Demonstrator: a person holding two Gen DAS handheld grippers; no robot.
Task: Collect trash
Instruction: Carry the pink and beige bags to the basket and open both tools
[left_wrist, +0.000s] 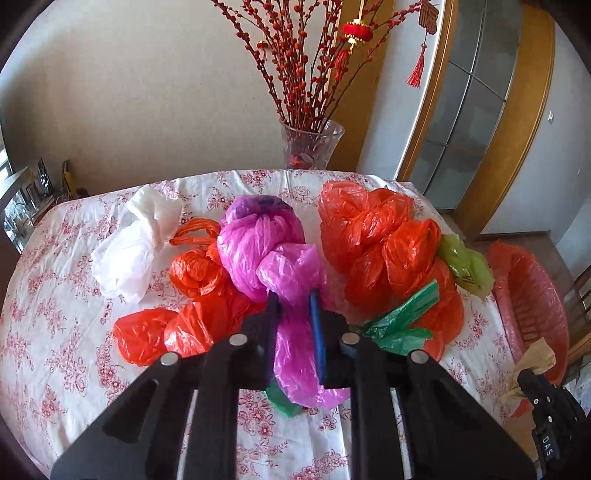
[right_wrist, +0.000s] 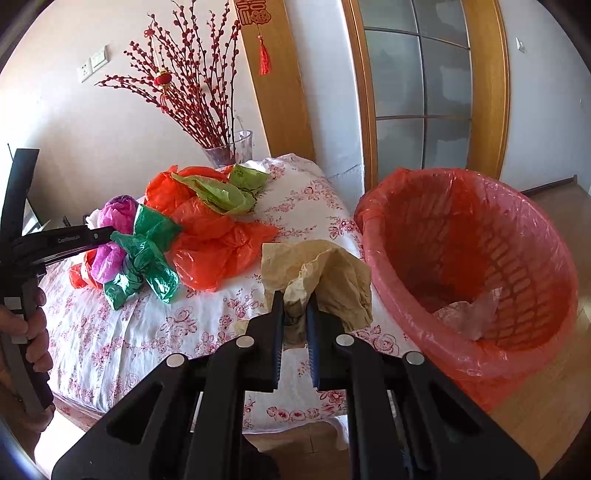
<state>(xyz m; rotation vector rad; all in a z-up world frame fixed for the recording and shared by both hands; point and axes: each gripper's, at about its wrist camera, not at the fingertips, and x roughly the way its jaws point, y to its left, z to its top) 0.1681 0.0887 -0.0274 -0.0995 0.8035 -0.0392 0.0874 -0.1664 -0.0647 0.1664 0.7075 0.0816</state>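
On the table (left_wrist: 55, 295), spread with a floral cloth, a white bag (left_wrist: 129, 251) is seen at the left, followed by crumpled orange bags (left_wrist: 192, 295). A pink bag (left_wrist: 266, 251) is pinched in the narrowed jaws of the left tool (left_wrist: 293, 299), its tail hanging down between the fingers; no earlier view is given. A green bag (left_wrist: 399, 321) is found just beside it, and a larger heap of orange bags (left_wrist: 376, 240) beyond. At the table's right edge, a beige crumpled paper (right_wrist: 325, 273) is clamped in the right tool (right_wrist: 295, 306). A red lined basket (right_wrist: 498, 258) is placed on the floor beside the table, some clear plastic lying inside.
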